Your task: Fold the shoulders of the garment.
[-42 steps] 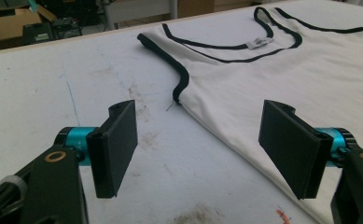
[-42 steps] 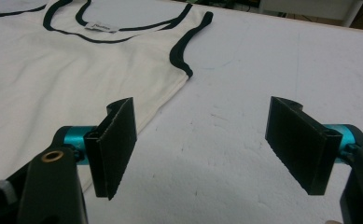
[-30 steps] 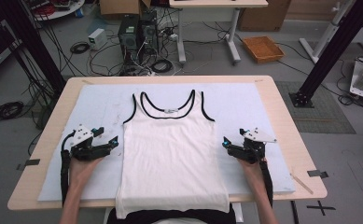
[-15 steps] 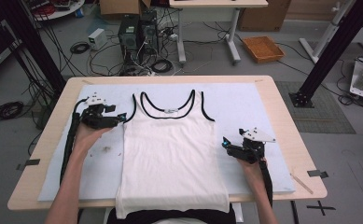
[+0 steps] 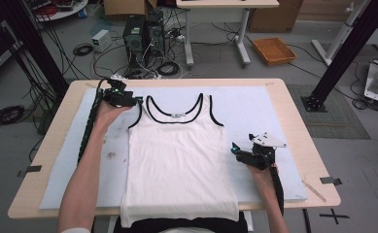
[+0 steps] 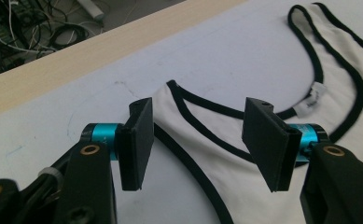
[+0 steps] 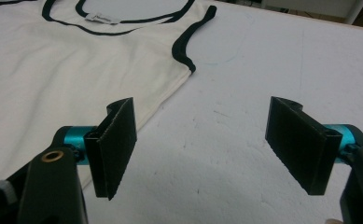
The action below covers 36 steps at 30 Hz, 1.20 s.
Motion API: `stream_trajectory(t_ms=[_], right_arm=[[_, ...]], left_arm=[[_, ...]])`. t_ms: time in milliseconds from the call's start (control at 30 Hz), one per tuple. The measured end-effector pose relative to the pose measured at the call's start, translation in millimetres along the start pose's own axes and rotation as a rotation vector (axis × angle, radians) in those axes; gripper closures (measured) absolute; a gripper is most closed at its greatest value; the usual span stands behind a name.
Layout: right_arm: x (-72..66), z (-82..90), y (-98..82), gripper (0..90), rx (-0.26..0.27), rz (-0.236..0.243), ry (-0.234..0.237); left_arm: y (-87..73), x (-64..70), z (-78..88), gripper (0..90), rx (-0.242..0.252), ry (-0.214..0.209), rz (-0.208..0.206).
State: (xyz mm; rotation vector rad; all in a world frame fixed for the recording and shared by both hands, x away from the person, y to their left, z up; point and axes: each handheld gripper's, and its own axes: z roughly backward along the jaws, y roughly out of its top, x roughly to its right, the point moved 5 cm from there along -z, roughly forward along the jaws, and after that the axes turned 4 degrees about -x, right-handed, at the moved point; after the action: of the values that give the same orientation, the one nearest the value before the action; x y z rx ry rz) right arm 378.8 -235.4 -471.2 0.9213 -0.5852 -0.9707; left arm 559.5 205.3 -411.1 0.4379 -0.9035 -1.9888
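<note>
- The white tank top [image 5: 179, 160] lies flat on the pale mat [image 5: 269, 111], hem toward the person, long axis running away across the table.
- Its left shoulder strap [image 6: 188, 105] sits just beyond the left gripper [image 6: 209, 140] — jaws have just been closing, apart either side of it, not yet pinching.
- The right gripper [image 7: 212, 144] waits wide open beside the shirt's side edge — farther from any strap.

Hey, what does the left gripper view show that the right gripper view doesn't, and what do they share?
Left gripper view: the left tool, jaws apart and just closing, above the black-trimmed shoulder strap, not pressing it; the light wooden table edge.

Right gripper view: the right tool, jaws wide over the pale blue mat, beside the top's side hem.

Both: the white sleeveless cotton top and its neck label.
</note>
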Motion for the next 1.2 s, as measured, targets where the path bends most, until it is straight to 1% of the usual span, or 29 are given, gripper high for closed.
stream_trajectory(t_ms=[33, 67, 167, 233, 267, 333, 367, 400, 467, 500, 567, 667, 733, 833, 900, 967, 1067, 1100, 1167, 1200], right_arm=[[-0.2, -0.2, 0.0, 24.7, -0.004, 0.003, -0.001], [-0.5, -0.5, 0.0, 24.7, -0.005, 0.007, -0.002], [-2.3, -1.5, 0.0, 24.8, -0.018, 0.025, -0.01], [-2.4, -1.6, -0.1, 24.8, -0.021, 0.025, -0.011], [-2.3, -1.7, -0.1, 24.9, -0.022, 0.024, -0.013], [-1.9, -1.6, 0.0, 24.8, -0.021, 0.02, -0.018], [-1.9, -1.6, 0.0, 24.8, -0.022, 0.016, -0.018], [-1.9, -1.6, 0.0, 24.8, -0.022, 0.016, -0.018], [-2.0, -1.8, 0.0, 24.8, -0.023, 0.017, -0.022], [-1.9, -1.7, 0.0, 24.8, -0.023, 0.021, -0.022], [-2.0, -1.9, 0.0, 24.8, -0.023, 0.021, -0.023], [-2.1, -2.2, -0.1, 24.9, -0.027, 0.02, -0.024], [-2.2, -2.4, 0.0, 25.0, -0.028, 0.025, -0.026], [-2.7, -2.8, -0.1, 25.0, -0.032, 0.028, -0.026], [-3.0, -3.0, -0.1, 25.1, -0.032, 0.032, -0.025], [-3.0, -3.0, -0.1, 25.1, -0.035, 0.032, -0.025], [-3.2, -3.4, -0.1, 25.1, -0.037, 0.034, -0.024], [-3.3, -3.4, -0.2, 25.2, -0.039, 0.036, -0.025], [-3.4, -3.4, -0.2, 25.2, -0.041, 0.037, -0.026], [-3.4, -3.4, -0.2, 25.2, -0.041, 0.037, -0.026]], left_arm=[[1.3, -1.9, -2.8, 45.6, 0.01, 0.005, 0.01], [2.2, -5.1, -7.6, 46.3, 0.009, 0.009, 0.018], [1.2, -11.5, -19.7, 49.3, -0.004, 0.043, 0.022], [1.4, -15.7, -26.1, 50.0, -0.019, 0.056, 0.04], [1.9, -17.0, -28.4, 51.4, -0.012, 0.063, 0.038], [1.9, -18.4, -33.1, 52.9, 0.01, 0.064, 0.049], [0.8, -19.8, -36.2, 53.6, 0.006, 0.069, 0.056], [-0.7, -21.5, -39.5, 54.3, 0.004, 0.069, 0.069], [-3.8, -23.4, -45.7, 54.5, 0.009, 0.046, 0.099], [-5.1, -23.7, -48.4, 54.5, 0.011, 0.037, 0.107], [-6.3, -23.1, -51.9, 54.3, 0.008, 0.025, 0.108], [-4.8, -23.4, -54.3, 53.9, 0.029, 0.036, 0.117], [-3.4, -23.8, -55.6, 53.9, 0.056, 0.018, 0.144], [-5.6, -24.3, -61.2, 54.0, 0.036, 0.039, 0.136], [-8.9, -23.8, -66.6, 54.0, 0.019, 0.036, 0.143], [-11.7, -22.7, -72.0, 54.0, -0.001, 0.043, 0.13], [-14.1, -20.9, -78.7, 53.9, -0.015, 0.059, 0.123], [-14.8, -20.8, -80.8, 54.0, -0.015, 0.069, 0.12], [-14.5, -20.8, -81.1, 55.6, -0.009, 0.072, 0.125], [-14.5, -21.3, -80.6, 55.6, -0.009, 0.075, 0.119]])
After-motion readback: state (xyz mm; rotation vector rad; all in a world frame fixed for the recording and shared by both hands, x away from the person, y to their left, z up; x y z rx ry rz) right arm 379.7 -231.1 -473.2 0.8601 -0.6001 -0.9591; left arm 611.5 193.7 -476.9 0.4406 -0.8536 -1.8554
